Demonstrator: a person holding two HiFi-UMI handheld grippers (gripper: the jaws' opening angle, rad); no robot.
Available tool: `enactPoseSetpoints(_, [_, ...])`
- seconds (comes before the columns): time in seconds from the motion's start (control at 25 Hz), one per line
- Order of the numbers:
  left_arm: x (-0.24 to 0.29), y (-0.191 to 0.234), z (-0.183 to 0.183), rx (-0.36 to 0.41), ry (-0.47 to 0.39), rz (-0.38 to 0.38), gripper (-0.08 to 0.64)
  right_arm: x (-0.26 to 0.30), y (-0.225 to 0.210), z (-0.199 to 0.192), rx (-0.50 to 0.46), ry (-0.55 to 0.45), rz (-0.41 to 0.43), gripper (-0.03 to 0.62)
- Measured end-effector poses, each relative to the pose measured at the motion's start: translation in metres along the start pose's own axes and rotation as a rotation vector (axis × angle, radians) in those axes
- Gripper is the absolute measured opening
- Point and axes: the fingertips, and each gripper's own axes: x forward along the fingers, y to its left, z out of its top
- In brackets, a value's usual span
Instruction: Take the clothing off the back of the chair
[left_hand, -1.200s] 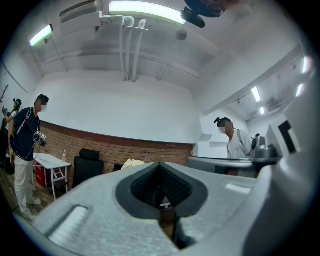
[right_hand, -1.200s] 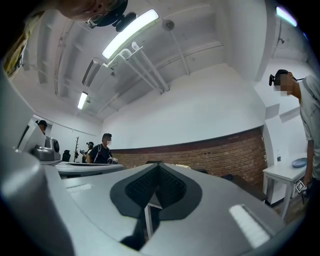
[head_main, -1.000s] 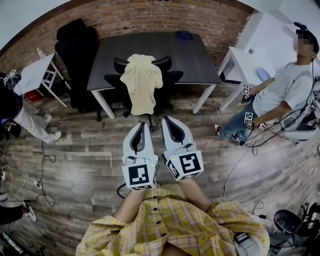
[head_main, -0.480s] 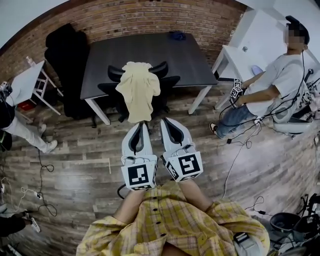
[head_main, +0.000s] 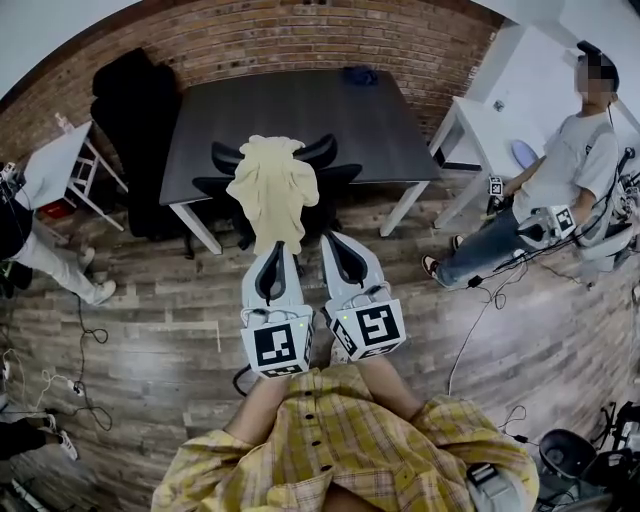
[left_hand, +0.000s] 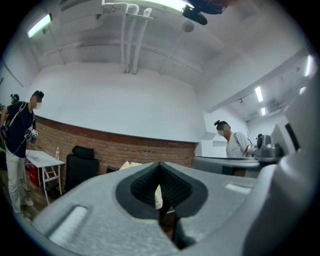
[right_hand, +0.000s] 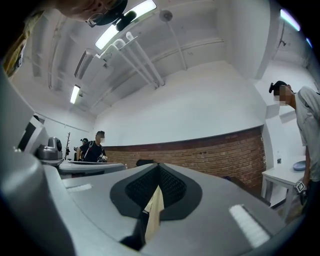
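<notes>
My left gripper and right gripper are both closed and empty — I'd open them, pinch the shirt high on the chair, then lift.

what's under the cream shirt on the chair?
The black backrest: its two wings stick out on either side of the shirt. Its middle is covered.

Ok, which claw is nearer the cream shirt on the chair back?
Left. The left claw points at the hanging hem of the cream shirt, just short of it; the right claw points past the hem's right side, slightly further off.
</notes>
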Motion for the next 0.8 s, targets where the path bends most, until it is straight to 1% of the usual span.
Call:
enactPoseSetpoints(0.36, [0.043, 0.003, 0.004, 0.021, -0.002, 0.047, -0.003, 0.023, -0.029, -0.003, 0.004, 0.002, 0.041, 0.000])
enactPoseSetpoints(0.6, [0.065, 0.011, 0.003, 0.031, 0.014, 0.071, -0.003, 0.031, -0.039, -0.011, 0.013, 0.010, 0.056, 0.000])
enactPoseSetpoints(0.8, [0.079, 0.013, 0.000, 0.030, 0.042, 0.075, -0.003, 0.034, -0.044, -0.008, 0.008, 0.006, 0.070, 0.000])
